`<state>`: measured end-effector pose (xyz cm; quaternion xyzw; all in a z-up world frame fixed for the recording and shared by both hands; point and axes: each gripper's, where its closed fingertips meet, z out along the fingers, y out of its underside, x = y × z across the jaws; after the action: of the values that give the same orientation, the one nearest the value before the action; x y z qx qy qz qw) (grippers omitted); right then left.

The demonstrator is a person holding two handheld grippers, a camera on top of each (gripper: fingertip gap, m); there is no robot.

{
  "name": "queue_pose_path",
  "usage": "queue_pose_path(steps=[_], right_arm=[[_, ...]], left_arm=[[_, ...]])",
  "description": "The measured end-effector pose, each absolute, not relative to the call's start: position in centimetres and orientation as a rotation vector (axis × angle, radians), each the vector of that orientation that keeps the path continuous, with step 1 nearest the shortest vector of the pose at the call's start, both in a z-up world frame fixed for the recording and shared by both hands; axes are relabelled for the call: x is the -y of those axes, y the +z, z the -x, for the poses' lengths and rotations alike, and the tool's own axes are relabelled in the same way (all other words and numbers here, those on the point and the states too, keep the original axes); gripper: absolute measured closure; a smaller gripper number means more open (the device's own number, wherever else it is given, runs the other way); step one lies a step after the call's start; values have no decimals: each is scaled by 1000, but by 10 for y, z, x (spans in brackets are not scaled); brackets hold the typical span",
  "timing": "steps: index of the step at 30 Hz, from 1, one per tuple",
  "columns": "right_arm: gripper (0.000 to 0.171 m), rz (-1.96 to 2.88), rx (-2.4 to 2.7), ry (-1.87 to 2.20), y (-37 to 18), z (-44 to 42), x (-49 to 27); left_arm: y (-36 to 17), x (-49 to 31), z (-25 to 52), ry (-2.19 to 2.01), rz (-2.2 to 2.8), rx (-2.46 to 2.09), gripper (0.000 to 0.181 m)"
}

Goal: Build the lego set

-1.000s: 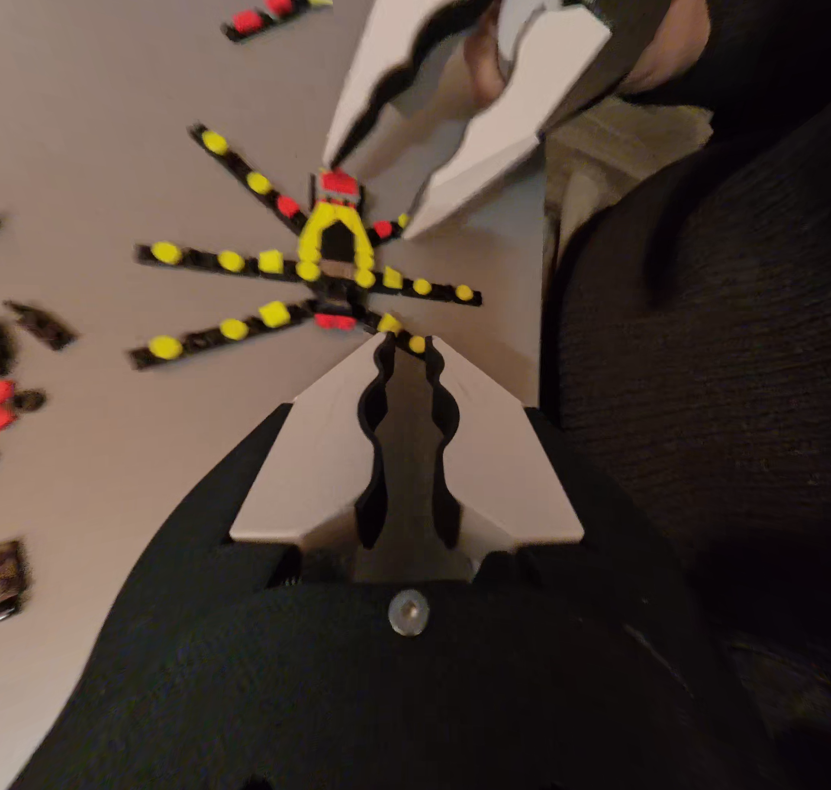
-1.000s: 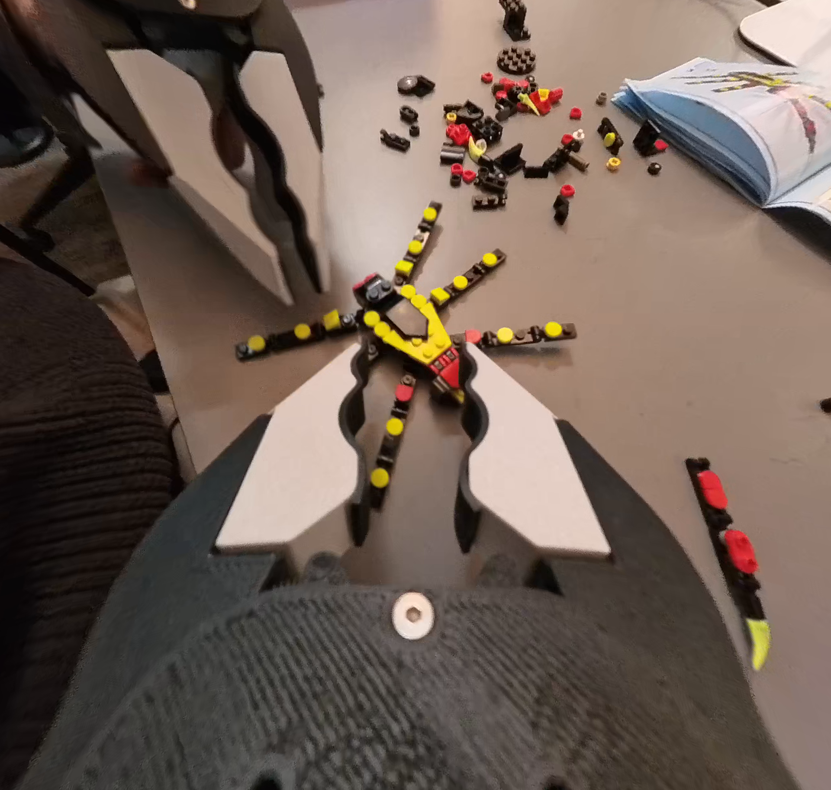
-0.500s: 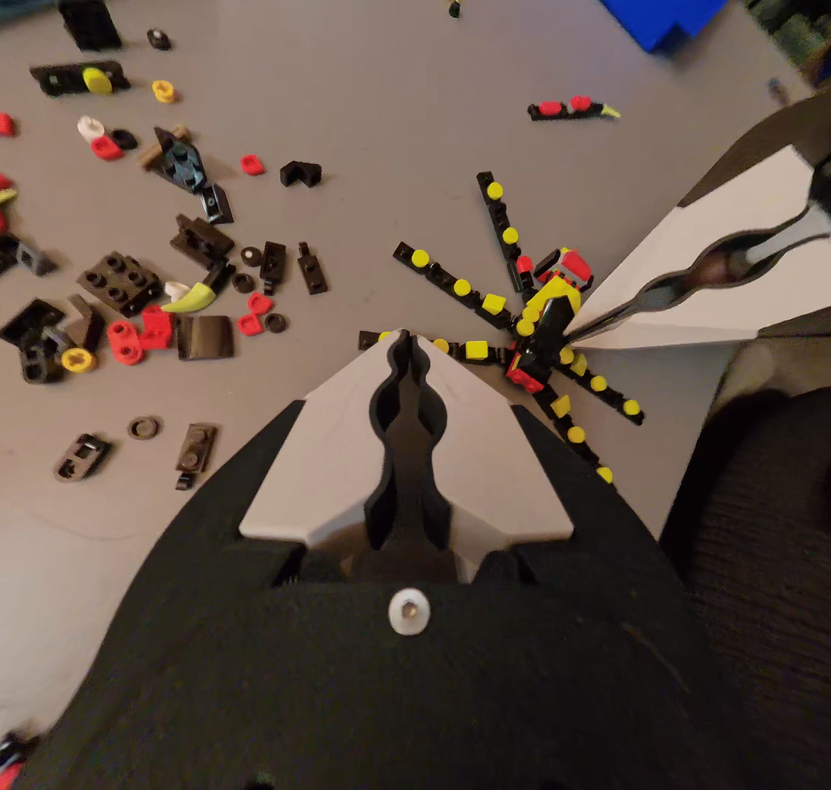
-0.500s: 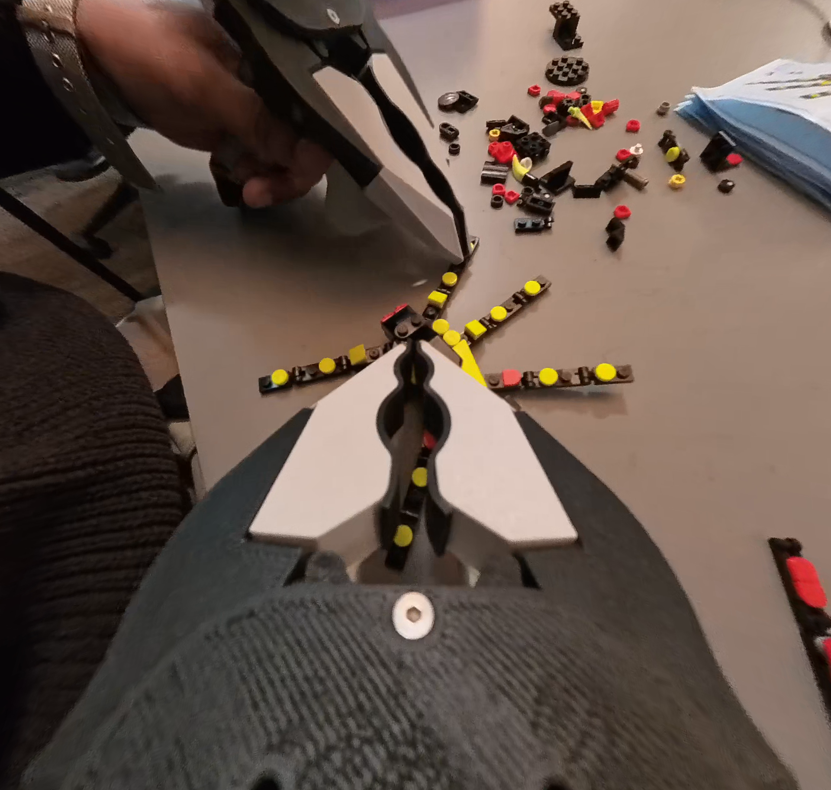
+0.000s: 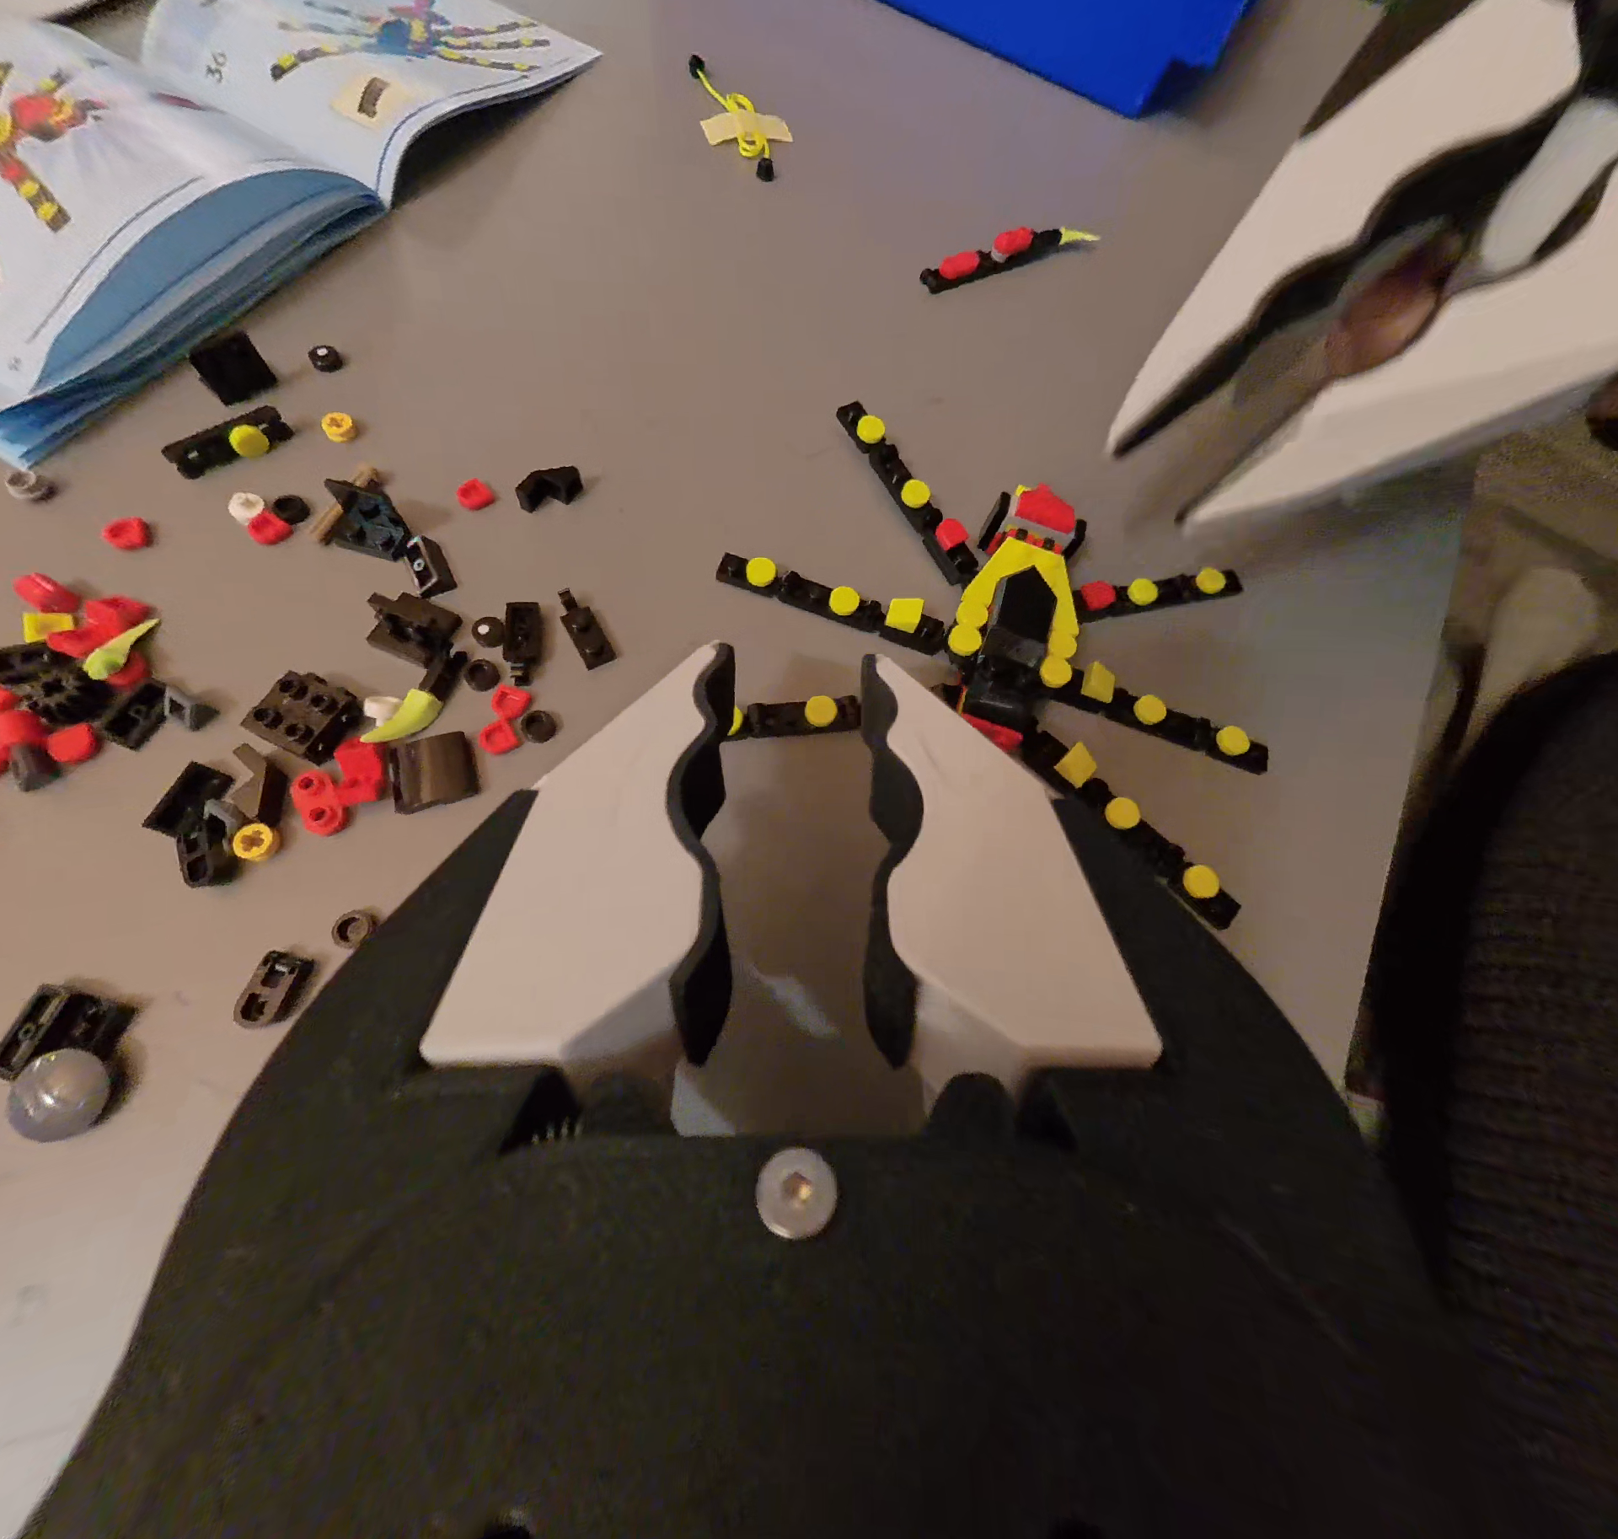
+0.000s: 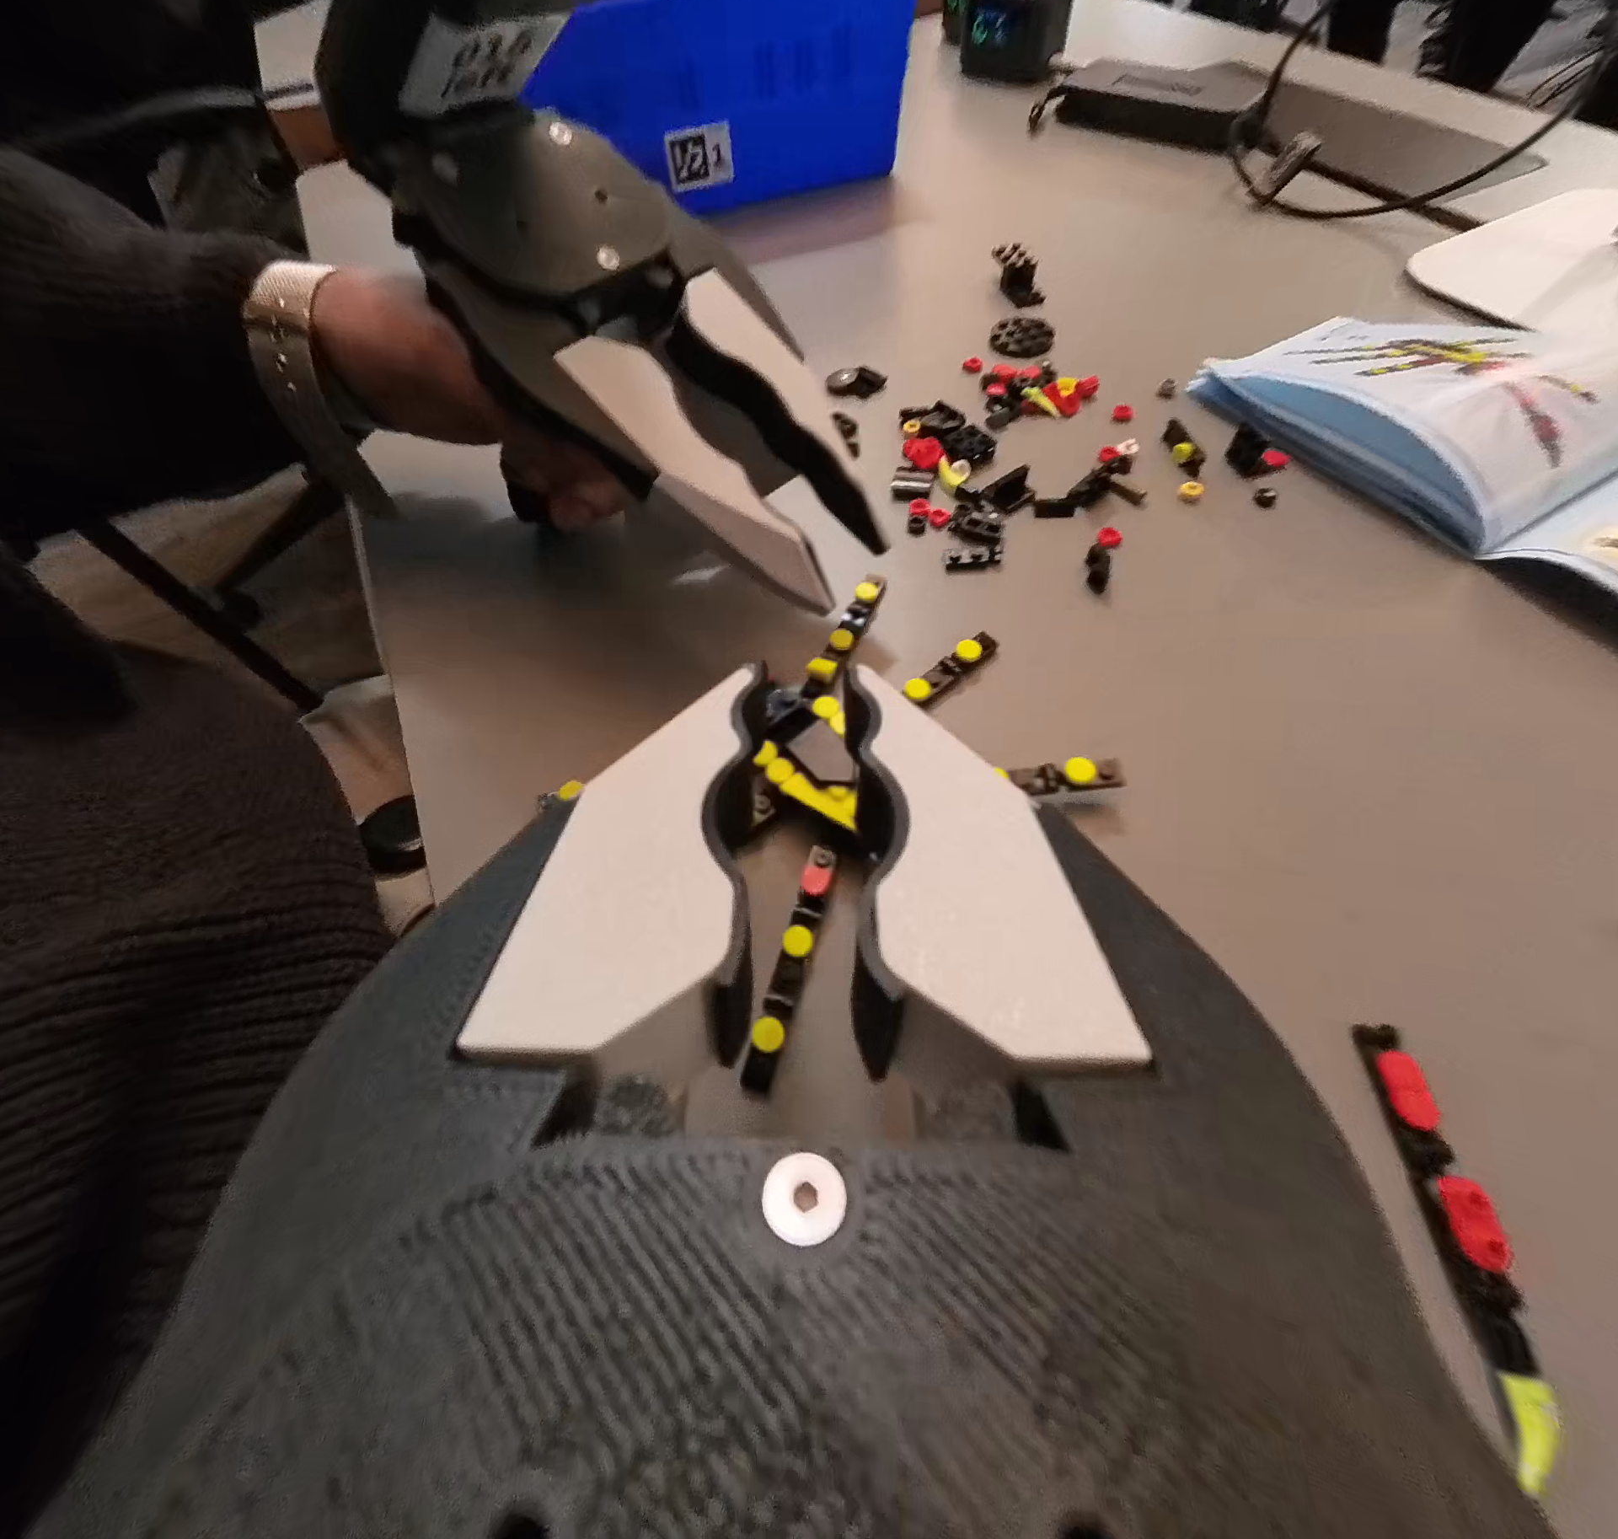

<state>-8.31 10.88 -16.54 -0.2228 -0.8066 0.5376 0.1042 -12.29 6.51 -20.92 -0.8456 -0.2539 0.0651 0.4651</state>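
1. A half-built toy spider (image 5: 1016, 621) lies flat near the bench's front edge (image 5: 1401, 709), legs fanned out, its long axis running red-tipped end away from the builder.
2. The right gripper (image 6: 801, 691) hovers over the spider's body, jaws narrowly parted, apparently lining up a grasp.
3. The left gripper (image 5: 792, 665), jaws spread and empty, waits beside a leg, likely to steady it.
4. Loose pieces (image 5: 350, 674) and an open booklet (image 5: 175, 157) lie farther back.

Blue bin (image 6: 770, 87) and black cable (image 6: 1366, 175) on table (image 6: 1313, 709).

Grey table (image 5: 613, 288), lego spider (image 5: 1016, 621), loose bricks (image 5: 350, 709), booklet (image 5: 219, 140)
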Motion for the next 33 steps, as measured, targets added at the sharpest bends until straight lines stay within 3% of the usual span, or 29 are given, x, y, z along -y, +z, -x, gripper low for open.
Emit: queue_pose_path(steps=[1,4,11,17,33], right_arm=[[156,669,2358,1587,-162,86,-115],[155,700,2303,1543,-155,98,-138],[144,636,2216,1273,-147,129,-209],[130,692,2317,1419,-163,124,-217],[144,946,2373,1147,-222,158,-250]], left_arm=[[-209,-67,121,164,2081,609,153],[-207,-70,118,170,2075,580,150],[-204,-66,126,175,2035,640,126],[-207,-67,128,190,2051,650,99],[-209,-76,117,217,2111,500,111]])
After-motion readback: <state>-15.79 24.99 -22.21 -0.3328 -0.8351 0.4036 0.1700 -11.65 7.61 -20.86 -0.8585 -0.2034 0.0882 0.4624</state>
